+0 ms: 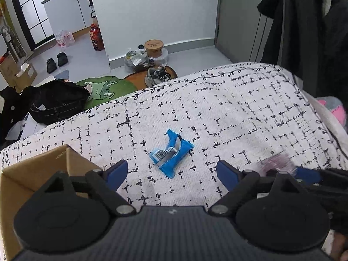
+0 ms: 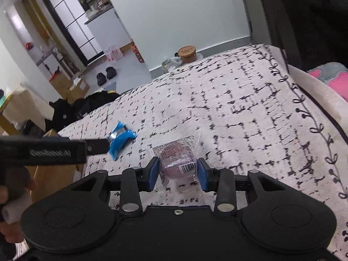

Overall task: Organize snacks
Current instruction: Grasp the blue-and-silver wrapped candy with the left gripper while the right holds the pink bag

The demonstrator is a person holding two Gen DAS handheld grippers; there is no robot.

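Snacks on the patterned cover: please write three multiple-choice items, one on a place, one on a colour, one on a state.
1. Where is the cardboard box in the left wrist view?
A. lower left
B. top right
C. centre

2. What colour is the wrapper lying loose on the cover?
A. red
B. blue
C. green

3. How does the right gripper stand?
A. wide open, empty
B. shut on the clear-wrapped snack
C. out of view

Answers:
1 A, the box fills that corner.
2 B, the blue wrapper lies alone.
3 B, both pads press the clear-wrapped snack.
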